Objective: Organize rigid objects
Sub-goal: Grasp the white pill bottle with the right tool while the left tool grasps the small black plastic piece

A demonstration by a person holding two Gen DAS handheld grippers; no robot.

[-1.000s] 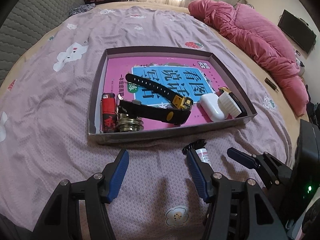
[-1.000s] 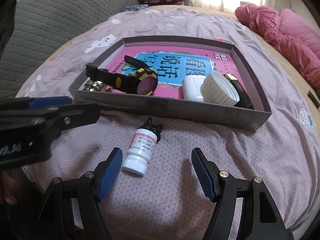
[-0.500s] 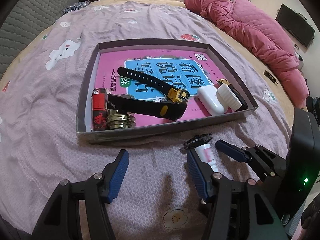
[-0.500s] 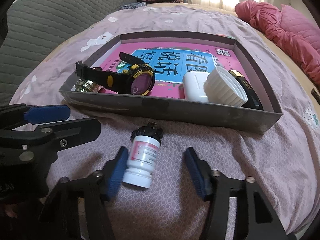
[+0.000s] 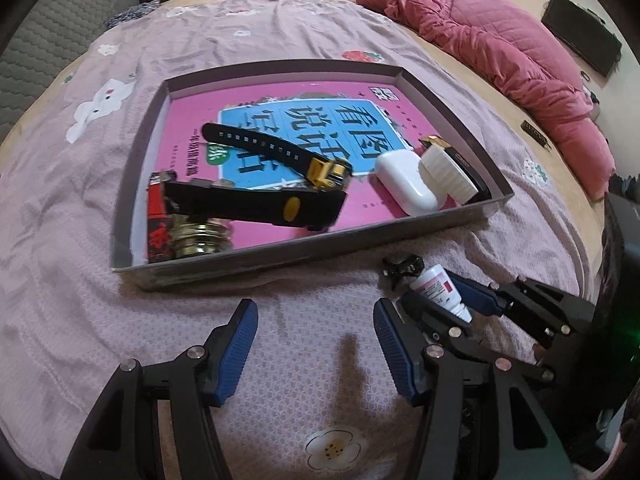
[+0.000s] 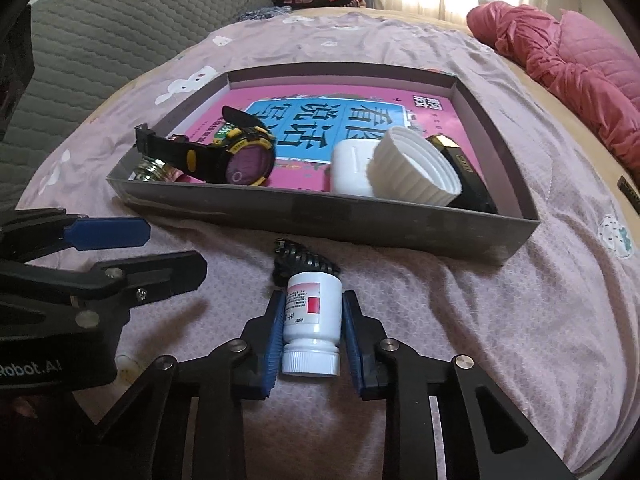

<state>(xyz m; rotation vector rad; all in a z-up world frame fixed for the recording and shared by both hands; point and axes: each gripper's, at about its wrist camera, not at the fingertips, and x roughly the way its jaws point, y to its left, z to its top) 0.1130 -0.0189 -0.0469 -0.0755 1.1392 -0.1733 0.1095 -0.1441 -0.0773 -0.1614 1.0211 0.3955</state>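
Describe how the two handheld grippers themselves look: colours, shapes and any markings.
Both look alike. The left gripper and the right gripper each have matte black angular linkage arms joined by round silver pivot pins, ending in two fingers faced with ribbed blue pads. In the right wrist view the left gripper's black body carries white lettering that reads "Robot.AI". No cables or sleeves are visible.

one tray, one watch, one bottle, two caps.

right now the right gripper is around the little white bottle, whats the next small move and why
Probably lift it straight up. The right gripper has just closed its blue pads onto the white bottle, which lies on the bedspread just short of the tray, so it must clear the near wall before going in.
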